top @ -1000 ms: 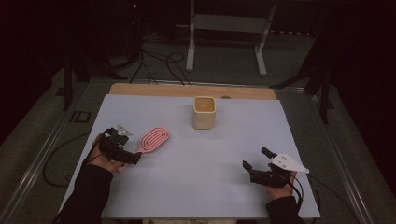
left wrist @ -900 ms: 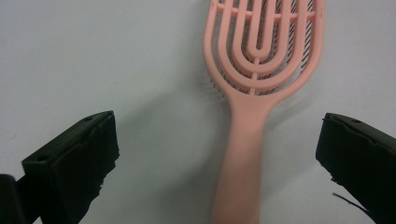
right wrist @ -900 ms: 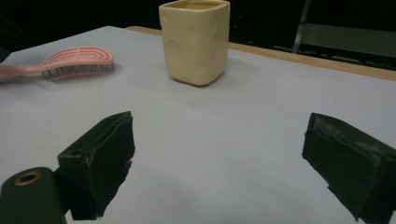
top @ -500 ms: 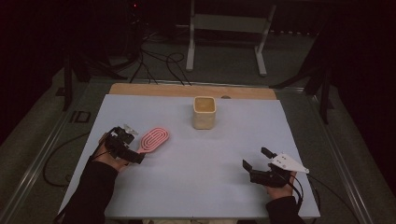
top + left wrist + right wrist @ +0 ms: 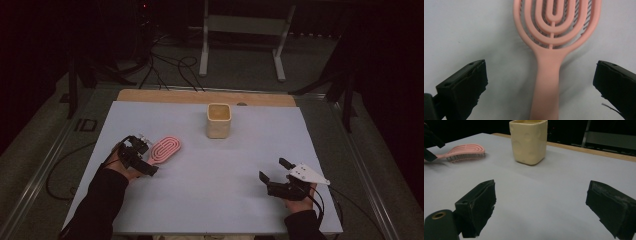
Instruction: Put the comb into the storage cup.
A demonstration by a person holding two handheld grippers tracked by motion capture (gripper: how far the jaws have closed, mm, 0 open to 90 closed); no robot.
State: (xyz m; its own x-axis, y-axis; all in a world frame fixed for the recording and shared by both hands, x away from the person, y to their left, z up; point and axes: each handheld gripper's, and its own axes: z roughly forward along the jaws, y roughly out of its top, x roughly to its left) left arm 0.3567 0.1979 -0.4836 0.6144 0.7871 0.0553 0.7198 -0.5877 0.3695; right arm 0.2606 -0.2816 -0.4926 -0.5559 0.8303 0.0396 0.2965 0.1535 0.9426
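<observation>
A pink hairbrush (image 5: 165, 149) lies flat on the white table top at the left, its handle towards the person. My left gripper (image 5: 148, 164) sits at the handle end. In the left gripper view the handle (image 5: 546, 82) runs up between the two wide-apart black jaws of the left gripper (image 5: 541, 72), touching neither, so this gripper is open. My right gripper (image 5: 274, 170) rests near the table's front right, open with nothing between its jaws. Past the right gripper (image 5: 542, 192), its own view takes in bare table, the brush (image 5: 465, 152) and the cup.
A cream square cup (image 5: 218, 120) stands upright at the back middle of the table, also seen in the right gripper view (image 5: 529, 141). A wooden strip (image 5: 200, 96) borders the far edge. Metal stand legs (image 5: 205, 50) and cables (image 5: 170, 65) lie on the floor beyond.
My left gripper has edged right and forward, so its jaws now straddle the brush handle. The right gripper, brush and cup have not moved.
</observation>
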